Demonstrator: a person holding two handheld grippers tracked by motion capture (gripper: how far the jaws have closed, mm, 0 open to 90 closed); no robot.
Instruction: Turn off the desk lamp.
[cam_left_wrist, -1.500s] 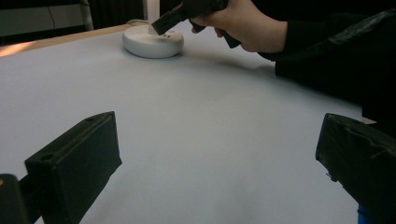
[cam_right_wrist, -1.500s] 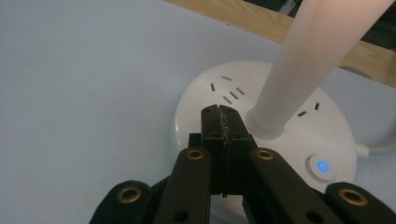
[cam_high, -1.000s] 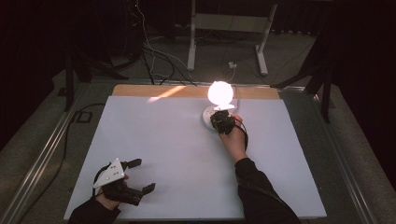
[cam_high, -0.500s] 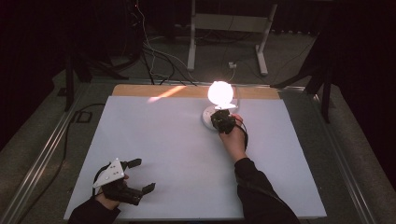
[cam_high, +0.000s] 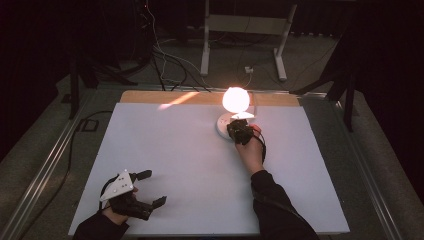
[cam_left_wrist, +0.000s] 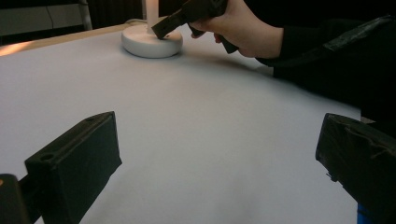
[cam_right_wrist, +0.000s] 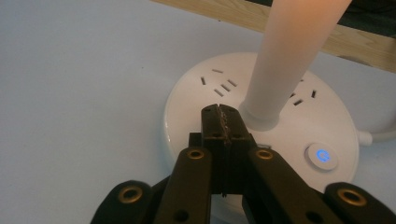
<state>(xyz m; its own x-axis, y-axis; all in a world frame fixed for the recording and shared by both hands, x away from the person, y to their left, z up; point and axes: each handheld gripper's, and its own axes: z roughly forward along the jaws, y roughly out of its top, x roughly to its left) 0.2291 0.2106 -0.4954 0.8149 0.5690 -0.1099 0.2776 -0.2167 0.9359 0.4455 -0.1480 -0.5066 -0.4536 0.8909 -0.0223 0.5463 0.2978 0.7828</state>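
My right gripper (cam_right_wrist: 219, 114) has its jaws clenched together with nothing between them, tips resting on the top of the lamp base (cam_right_wrist: 196, 112), just beside the white stem (cam_right_wrist: 285, 70). That round white base sits near the far edge of the white table (cam_high: 165, 150), its globe (cam_high: 235, 99) lit. The base holds sets of socket slots (cam_right_wrist: 219, 84) in its top, all unplugged, and a round button (cam_right_wrist: 322, 155) glowing with a blue power symbol; I can read no other marking. My left gripper (cam_high: 150, 189) rests at the near left corner, jaws released and spread wide over bare table.
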